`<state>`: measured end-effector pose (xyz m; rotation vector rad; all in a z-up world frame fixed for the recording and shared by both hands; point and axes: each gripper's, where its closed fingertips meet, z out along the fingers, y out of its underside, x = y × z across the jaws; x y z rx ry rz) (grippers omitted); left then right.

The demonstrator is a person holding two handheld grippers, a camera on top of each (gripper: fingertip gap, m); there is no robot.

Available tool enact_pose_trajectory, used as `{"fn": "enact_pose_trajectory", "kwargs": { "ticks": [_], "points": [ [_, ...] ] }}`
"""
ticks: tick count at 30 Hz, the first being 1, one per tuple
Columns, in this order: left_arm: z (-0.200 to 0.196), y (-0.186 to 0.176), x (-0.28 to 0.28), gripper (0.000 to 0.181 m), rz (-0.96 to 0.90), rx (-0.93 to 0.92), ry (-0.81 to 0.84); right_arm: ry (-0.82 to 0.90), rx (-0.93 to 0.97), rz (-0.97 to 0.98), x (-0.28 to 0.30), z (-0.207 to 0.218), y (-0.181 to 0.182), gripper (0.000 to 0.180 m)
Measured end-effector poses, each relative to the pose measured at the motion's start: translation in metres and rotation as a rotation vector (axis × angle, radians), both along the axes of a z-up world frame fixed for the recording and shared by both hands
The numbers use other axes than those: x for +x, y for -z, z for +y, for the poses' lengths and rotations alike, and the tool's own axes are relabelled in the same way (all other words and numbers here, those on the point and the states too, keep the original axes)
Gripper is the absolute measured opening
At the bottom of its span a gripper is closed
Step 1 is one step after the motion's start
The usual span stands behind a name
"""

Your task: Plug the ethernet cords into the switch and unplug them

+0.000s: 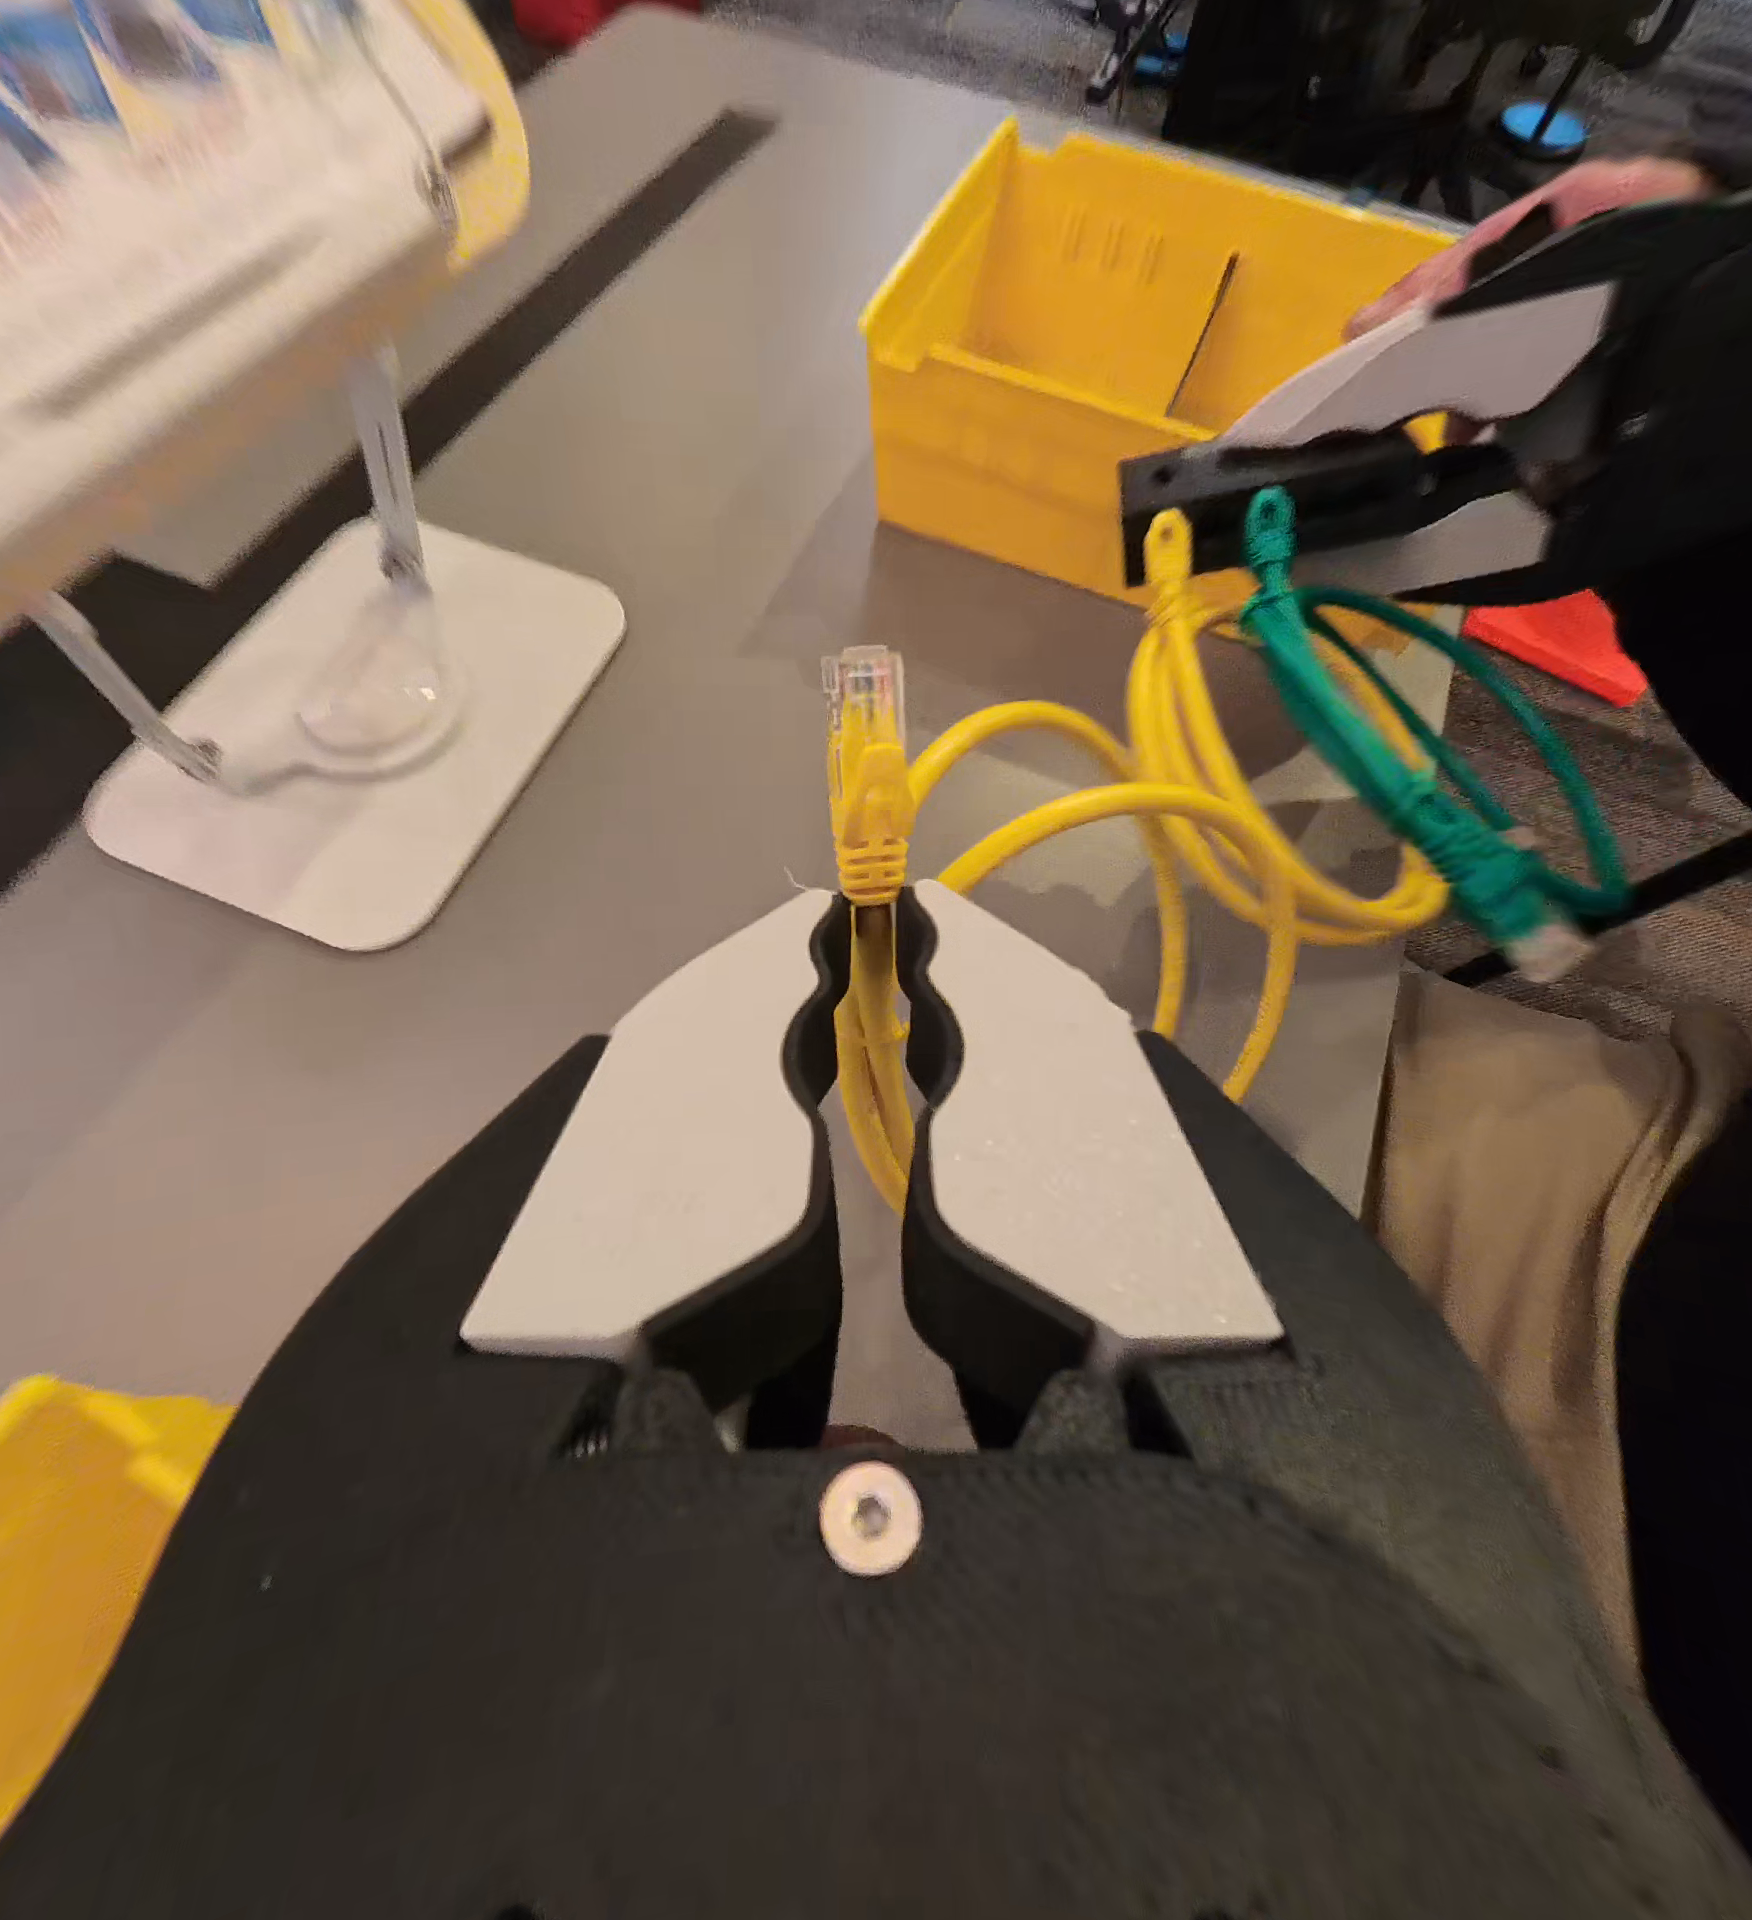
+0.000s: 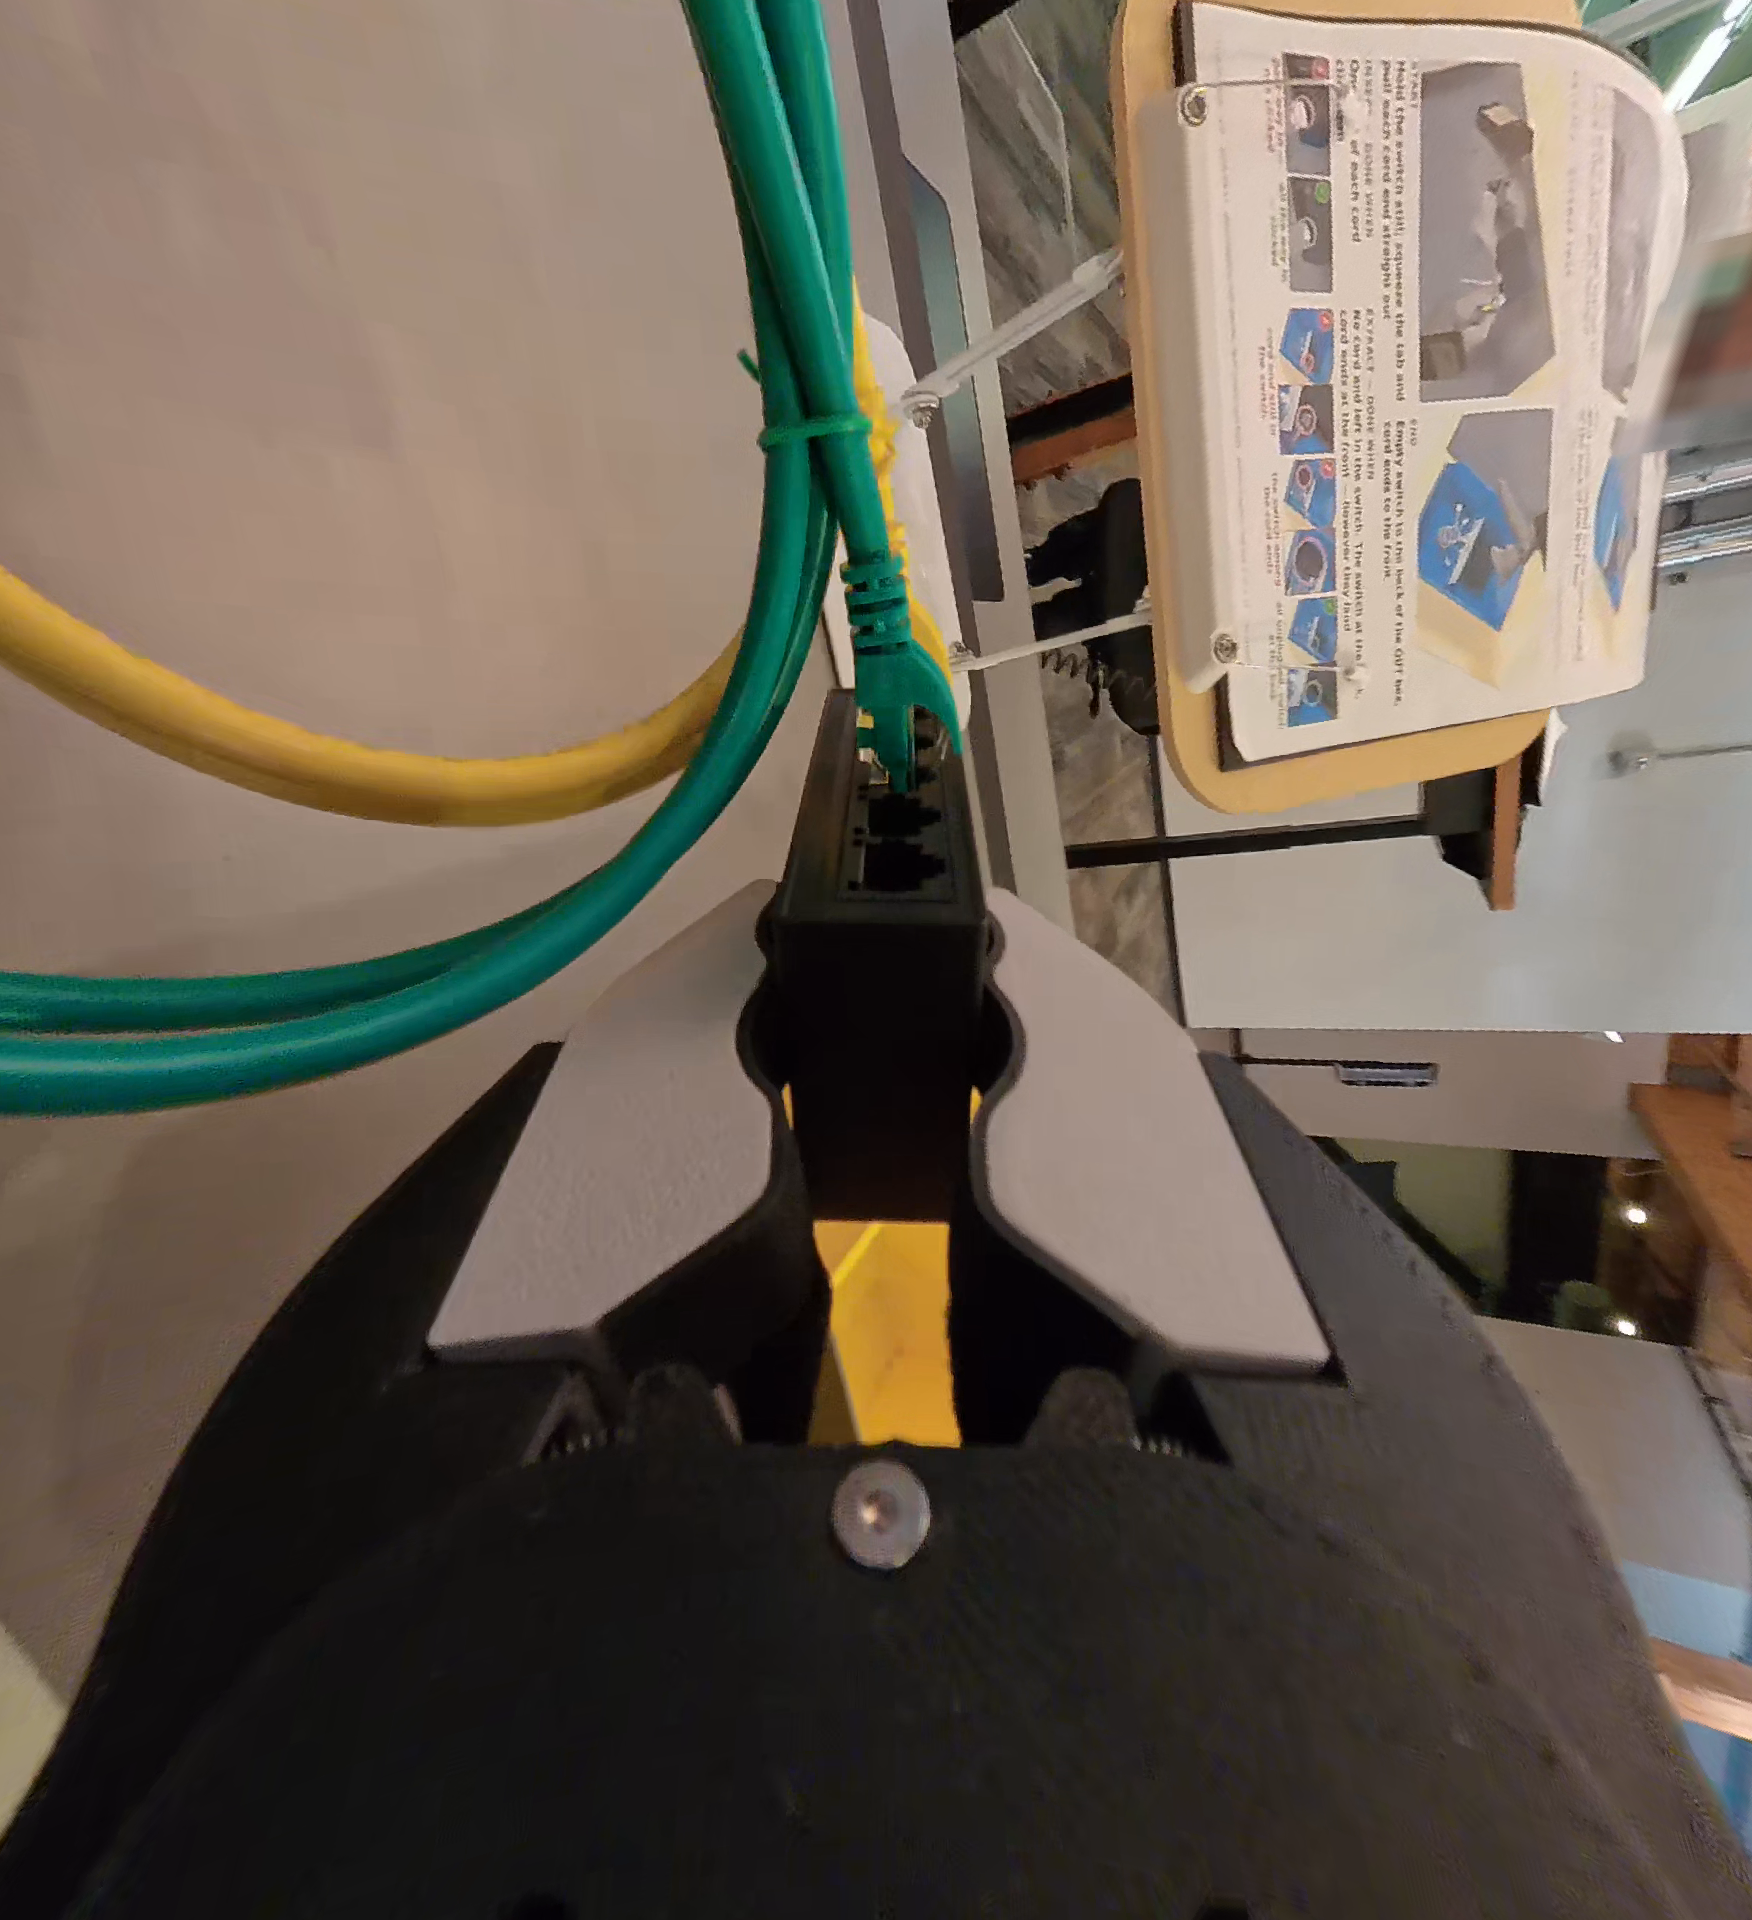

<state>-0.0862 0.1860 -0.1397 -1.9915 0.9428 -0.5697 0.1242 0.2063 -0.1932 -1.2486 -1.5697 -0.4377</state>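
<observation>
My left gripper (image 1: 870,902) is shut on a yellow ethernet cord (image 1: 1142,810) just behind its plug (image 1: 864,769), which points up and away with its clear tip free. My right gripper (image 2: 877,914) is shut on the black switch (image 2: 882,997) and holds it in the air. In the left wrist view the switch (image 1: 1267,488) hangs at the right with the yellow cord's other end and a green cord (image 1: 1371,748) plugged in. In the right wrist view the green plug (image 2: 887,665) sits in a far port; the nearer ports are empty.
A yellow bin (image 1: 1080,343) stands on the grey table (image 1: 643,416) behind the cords. A white stand (image 1: 363,727) with an instruction sheet (image 2: 1402,395) is at the left. Another yellow bin (image 1: 10,1579) is at the near left corner. A red object (image 1: 1558,644) lies off the table at right.
</observation>
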Motion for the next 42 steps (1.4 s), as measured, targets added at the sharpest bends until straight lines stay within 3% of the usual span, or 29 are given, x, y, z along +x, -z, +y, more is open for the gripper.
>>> {"fn": "enact_pose_trajectory", "kwargs": {
  "ticks": [1, 4, 8, 16, 32, 42],
  "points": [
    [-0.005, -0.015, -0.002, 0.008, 0.014, 0.024, 0.011, 0.002, 0.016, -0.014, 0.000, 0.002, -0.001, 0.029],
    [-0.028, -0.046, 0.006, 0.008, 0.080, 0.032, 0.099, 0.021, 0.053, -0.064, 0.000, 0.011, -0.003, 0.029],
    [-0.051, -0.060, 0.039, 0.008, 0.163, -0.024, 0.218, 0.014, 0.096, -0.103, -0.010, 0.017, -0.007, 0.029],
    [-0.050, 0.014, 0.103, 0.008, 0.359, -0.210, 0.319, -0.016, 0.157, -0.147, -0.038, 0.008, -0.014, 0.029],
    [-0.044, 0.050, 0.122, 0.007, 0.334, -0.388, 0.379, -0.028, 0.217, -0.200, -0.050, 0.006, -0.011, 0.029],
    [-0.042, 0.040, 0.124, 0.006, 0.129, -0.476, 0.399, -0.031, 0.276, -0.181, -0.051, 0.009, -0.015, 0.029]
  ]
}}
